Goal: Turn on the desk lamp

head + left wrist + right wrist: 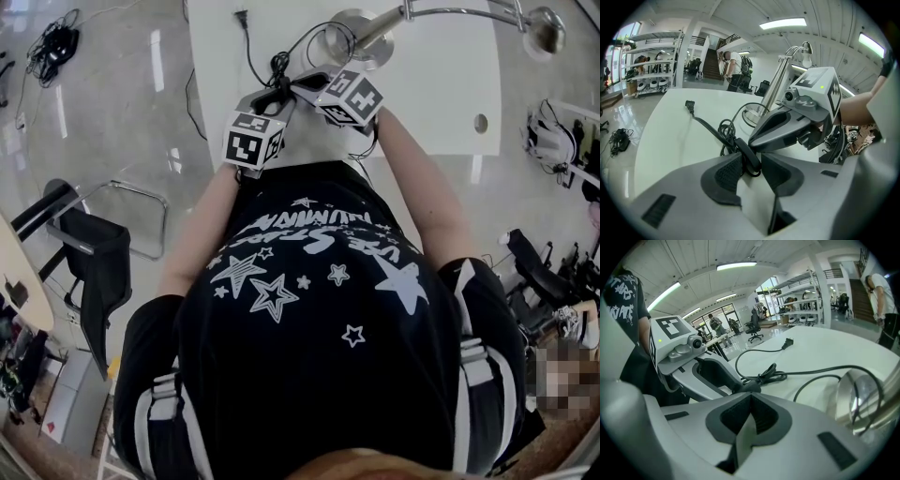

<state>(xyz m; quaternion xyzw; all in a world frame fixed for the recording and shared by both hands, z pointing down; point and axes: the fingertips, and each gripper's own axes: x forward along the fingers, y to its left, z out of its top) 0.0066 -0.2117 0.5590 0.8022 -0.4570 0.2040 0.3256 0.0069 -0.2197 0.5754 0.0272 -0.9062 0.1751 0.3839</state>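
Note:
The chrome desk lamp has its round base (361, 37) on the white table (441, 94), and its arm curves right to the lamp head (546, 28). Its black cord (708, 126) runs in loops to a loose plug (690, 107). A black inline switch (747, 152) sits on the cord, and my left gripper (750, 158) is shut on it. My right gripper (749, 397) is shut, with its joined tips right at the switch (749, 387), opposite the left gripper. In the right gripper view the lamp base (862, 399) is at the right.
The table has a small round hole (481, 123) near its right edge. A black office chair (94, 253) stands on the floor at the left, with a cable bundle (52, 42) beyond it. Shelves (651, 61) and people stand far behind the table.

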